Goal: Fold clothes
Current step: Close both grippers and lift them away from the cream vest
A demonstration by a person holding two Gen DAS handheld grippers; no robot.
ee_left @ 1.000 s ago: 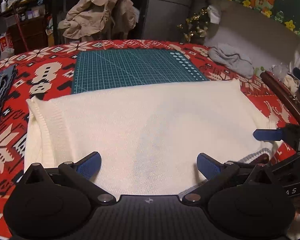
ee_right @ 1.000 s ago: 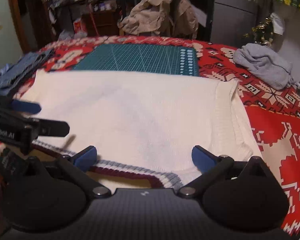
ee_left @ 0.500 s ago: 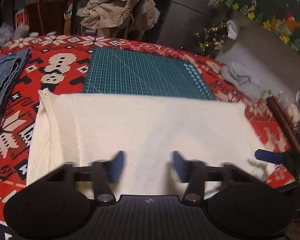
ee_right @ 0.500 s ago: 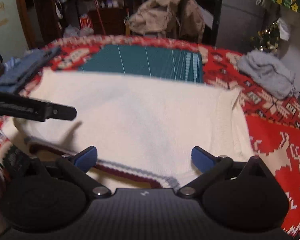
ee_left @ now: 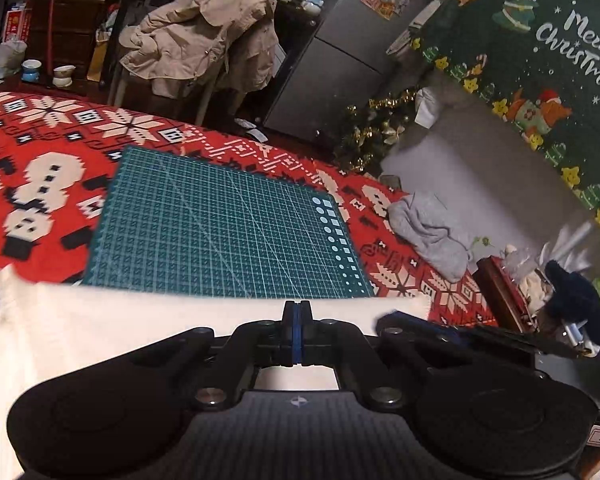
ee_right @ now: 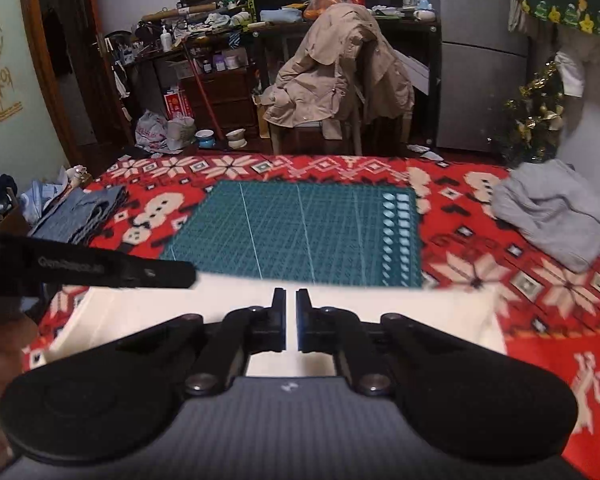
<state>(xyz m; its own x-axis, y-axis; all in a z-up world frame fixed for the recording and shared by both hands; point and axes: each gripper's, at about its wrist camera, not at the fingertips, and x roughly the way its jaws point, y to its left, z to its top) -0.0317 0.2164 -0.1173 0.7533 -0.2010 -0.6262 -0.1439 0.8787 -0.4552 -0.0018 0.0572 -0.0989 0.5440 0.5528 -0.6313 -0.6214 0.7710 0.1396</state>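
I am viewing the table from both wrist cameras, reading left to right. At the far left, folded jeans [ee_right: 80,216] are lying on the red cloth [ee_left: 52,136], well apart from the sweater. The cream sweater [ee_left: 140,328] is lying across the near part of the cloth, its far edge overlapping the near edge of the green mat [ee_left: 220,224]. I am holding the left gripper [ee_left: 297,328] over the sweater's near portion; its jaws have just been closing and are now pressed fully together, blue pads meeting. Whether sweater fabric is pinched between them I cannot tell, since the tips are covering that spot. In the right wrist view, the left gripper's dark finger is reaching in from the left edge above the sweater's left end. I am holding the right gripper [ee_right: 291,316] over the sweater [ee_right: 420,312] as well; its jaws have just been closing and are now standing narrow, with a thin slit between the pads through which pale fabric is showing; a grip is not confirmable. To the right, a grey garment [ee_right: 556,212] is lying crumpled on the cloth, well apart from the sweater. Beyond the table, a beige jacket [ee_right: 340,72] is draped over a chair.
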